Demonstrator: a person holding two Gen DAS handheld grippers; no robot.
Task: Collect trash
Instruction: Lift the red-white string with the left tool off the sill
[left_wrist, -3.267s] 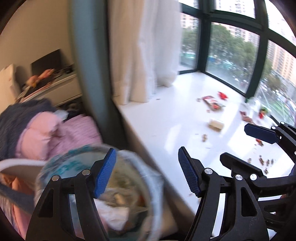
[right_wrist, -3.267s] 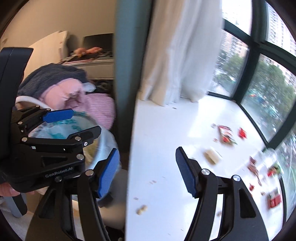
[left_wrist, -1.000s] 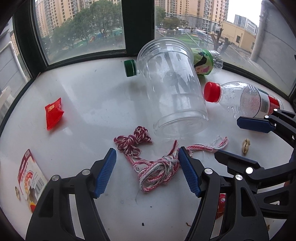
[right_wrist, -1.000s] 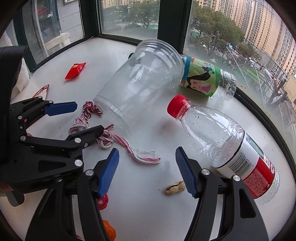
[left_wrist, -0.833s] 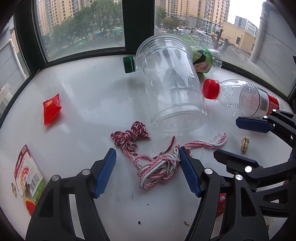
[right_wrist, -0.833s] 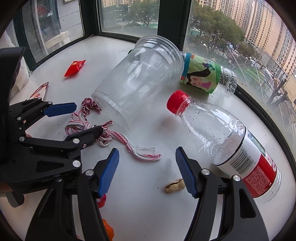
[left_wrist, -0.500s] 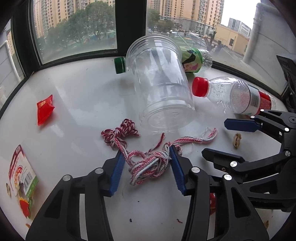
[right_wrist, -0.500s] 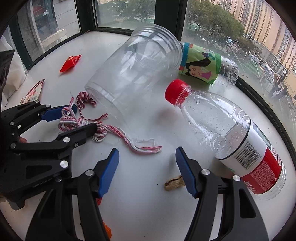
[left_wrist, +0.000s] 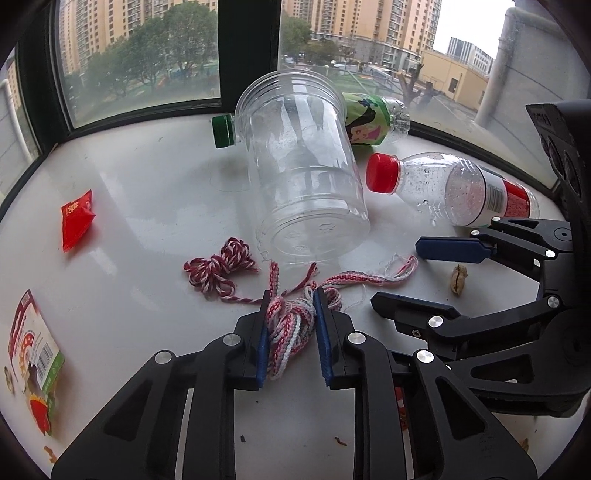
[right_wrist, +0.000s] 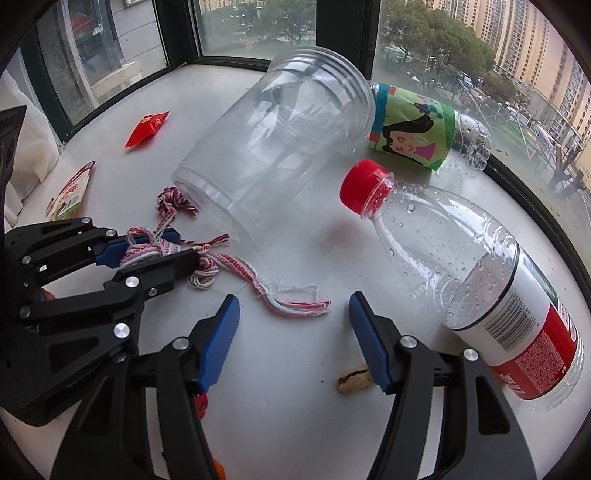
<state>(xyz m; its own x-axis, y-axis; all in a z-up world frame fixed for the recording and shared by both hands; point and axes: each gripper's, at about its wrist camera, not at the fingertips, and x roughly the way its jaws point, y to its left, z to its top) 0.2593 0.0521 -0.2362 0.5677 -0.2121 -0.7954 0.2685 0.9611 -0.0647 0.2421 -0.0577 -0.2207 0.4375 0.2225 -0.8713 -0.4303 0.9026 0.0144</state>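
Note:
A red-and-white braided cord (left_wrist: 291, 328) lies bunched on the white window sill (left_wrist: 155, 206). My left gripper (left_wrist: 291, 306) is shut on its thick middle; it also shows in the right wrist view (right_wrist: 147, 247). The cord's loose tail (right_wrist: 288, 302) trails right, and its knotted end (left_wrist: 221, 266) lies left. My right gripper (right_wrist: 293, 314) is open and empty, just in front of the tail, beside a peanut shell (right_wrist: 352, 380).
A clear plastic jar (left_wrist: 303, 173) lies on its side behind the cord. A red-capped water bottle (right_wrist: 465, 266) and a green-labelled bottle (right_wrist: 413, 129) lie to the right. A red sachet (left_wrist: 75, 218) and a snack wrapper (left_wrist: 33, 354) lie left. Windows close off the back.
My left gripper has closed from wide open onto the bunched cord. Both grippers have come a little closer to the sill's litter. The right gripper stays open.

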